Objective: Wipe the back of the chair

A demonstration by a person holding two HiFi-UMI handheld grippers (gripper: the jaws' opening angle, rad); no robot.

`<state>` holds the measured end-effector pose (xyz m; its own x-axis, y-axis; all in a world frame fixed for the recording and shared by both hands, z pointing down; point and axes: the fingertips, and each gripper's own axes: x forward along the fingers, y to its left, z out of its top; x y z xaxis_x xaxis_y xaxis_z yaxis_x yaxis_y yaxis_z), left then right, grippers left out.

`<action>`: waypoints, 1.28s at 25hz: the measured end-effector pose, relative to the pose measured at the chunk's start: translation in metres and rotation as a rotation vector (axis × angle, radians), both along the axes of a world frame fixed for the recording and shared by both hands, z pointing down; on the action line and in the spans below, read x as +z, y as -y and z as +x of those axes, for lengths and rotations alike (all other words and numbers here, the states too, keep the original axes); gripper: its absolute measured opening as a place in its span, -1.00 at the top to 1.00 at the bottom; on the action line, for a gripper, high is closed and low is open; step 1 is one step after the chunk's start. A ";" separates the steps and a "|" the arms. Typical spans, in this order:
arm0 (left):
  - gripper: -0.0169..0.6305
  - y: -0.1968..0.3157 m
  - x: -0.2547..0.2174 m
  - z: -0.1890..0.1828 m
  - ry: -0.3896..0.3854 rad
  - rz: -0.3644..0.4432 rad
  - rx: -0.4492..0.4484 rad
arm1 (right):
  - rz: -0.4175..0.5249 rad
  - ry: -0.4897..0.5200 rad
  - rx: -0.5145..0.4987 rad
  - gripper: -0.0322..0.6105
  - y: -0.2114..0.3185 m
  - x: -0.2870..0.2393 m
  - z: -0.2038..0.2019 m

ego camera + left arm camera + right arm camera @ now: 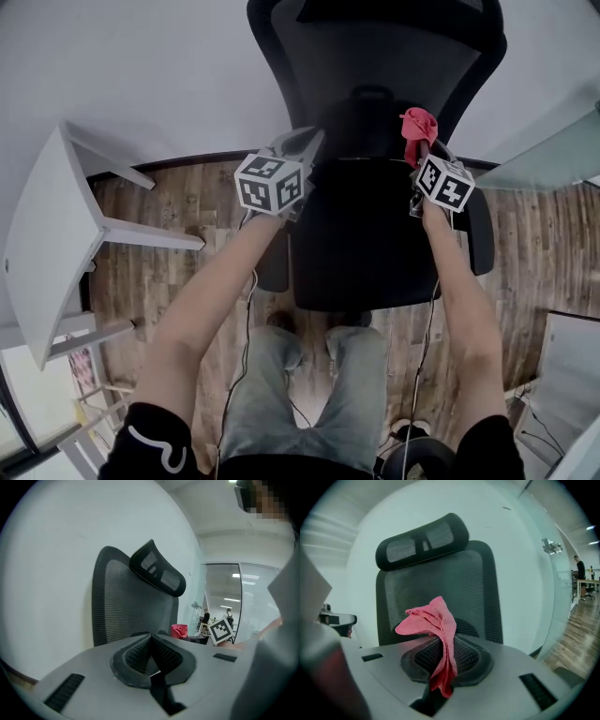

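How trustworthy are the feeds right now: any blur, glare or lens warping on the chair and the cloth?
Head view: evenly lit, chair sharp, room lines bowed by the wide lens. Left gripper view: heavy fisheye, dark corners, mosaic patch top right. Right gripper view: red cloth crisp, left edge blurred.

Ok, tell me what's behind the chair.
A plain pale wall stands behind the chair. The chair hides the wall's lower stretch and whatever may lie at its foot.

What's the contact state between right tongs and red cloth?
Touching. Right gripper view: the right tongs are shut on the red cloth, which sticks up from between them.
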<state>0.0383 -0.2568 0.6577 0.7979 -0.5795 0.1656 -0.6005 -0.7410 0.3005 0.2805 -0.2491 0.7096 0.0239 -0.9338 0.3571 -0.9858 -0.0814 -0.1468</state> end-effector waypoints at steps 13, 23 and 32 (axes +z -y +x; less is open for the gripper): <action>0.87 -0.009 0.018 -0.136 0.024 -0.044 -0.128 | -0.025 0.045 -0.258 0.68 0.028 0.030 -0.220; 0.87 -0.009 0.030 -0.167 0.028 -0.054 -0.131 | -0.086 0.047 -0.247 0.69 0.044 0.072 -0.248; 0.87 -0.006 0.039 -0.110 0.024 -0.071 -0.032 | -0.084 0.031 -0.185 0.69 0.053 0.076 -0.195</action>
